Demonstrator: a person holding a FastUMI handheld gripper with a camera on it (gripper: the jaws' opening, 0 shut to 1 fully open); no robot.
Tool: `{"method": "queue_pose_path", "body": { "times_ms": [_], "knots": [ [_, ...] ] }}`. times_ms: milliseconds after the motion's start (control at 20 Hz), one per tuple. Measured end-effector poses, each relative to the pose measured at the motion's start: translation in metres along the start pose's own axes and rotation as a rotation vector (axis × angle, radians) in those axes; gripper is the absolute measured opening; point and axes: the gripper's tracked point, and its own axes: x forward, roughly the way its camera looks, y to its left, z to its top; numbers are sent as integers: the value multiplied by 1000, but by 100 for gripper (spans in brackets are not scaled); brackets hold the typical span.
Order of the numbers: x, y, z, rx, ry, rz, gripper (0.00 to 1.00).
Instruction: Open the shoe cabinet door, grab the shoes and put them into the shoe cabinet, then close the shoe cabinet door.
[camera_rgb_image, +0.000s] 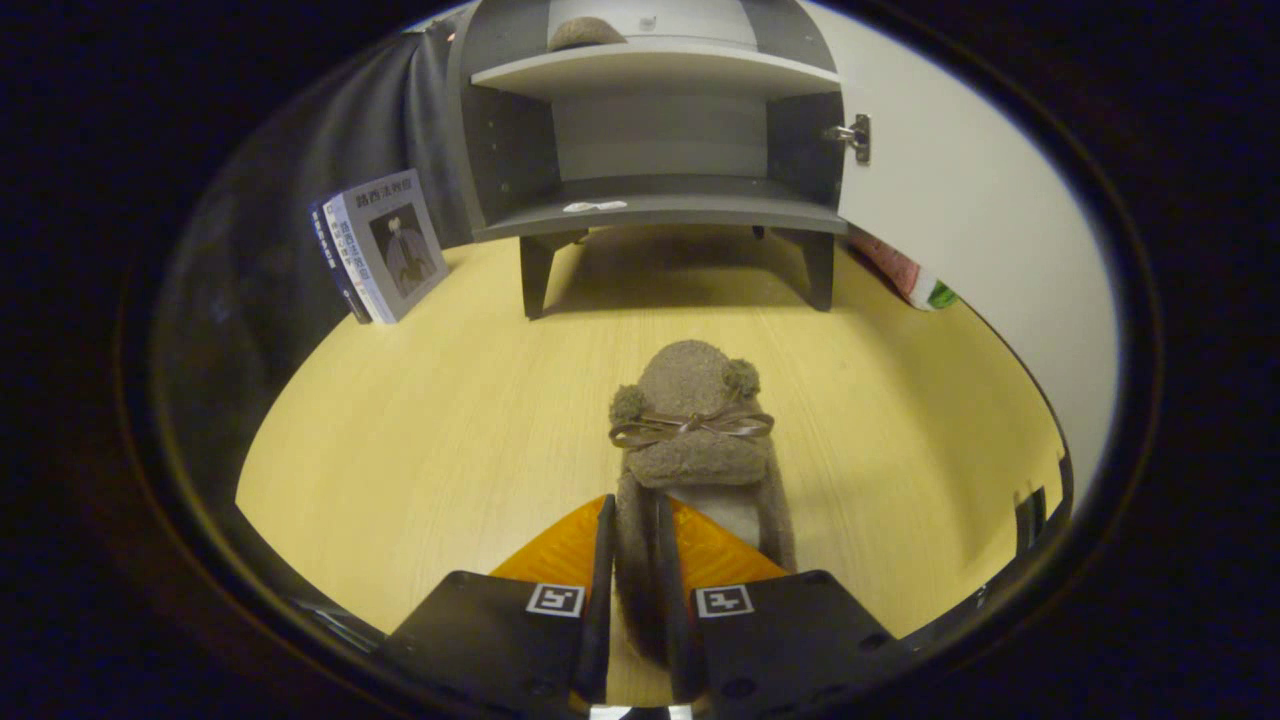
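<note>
The tool pinches the fuzzy shoe's heel wall, hiding it, on the pale wooden bench near the open cabinet.

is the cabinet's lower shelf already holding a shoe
No, the lower shelf of the open cabinet is bare; the gripper grips the shoe.

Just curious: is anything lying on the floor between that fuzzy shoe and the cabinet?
No. In the gripper view, only bare wooden floor lies between the shoe, held in the gripper, and the open cabinet.
</note>
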Motion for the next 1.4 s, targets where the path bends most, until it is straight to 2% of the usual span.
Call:
{"method": "queue_pose_path", "body": {
  "times_ms": [500, 550, 750, 900, 1150, 1400],
  "knots": [
    [25, -1, 7, -69, 79, -56, 27],
    [25, 0, 7, -71, 80, -57, 14],
    [26, -1, 5, -57, 83, -52, 6],
    [22, -2, 12, -16, 63, -31, 6],
    [-9, -4, 43, 42, -22, 27, 5],
    [-72, -12, 122, 52, -166, 56, 5]
  ]
}}
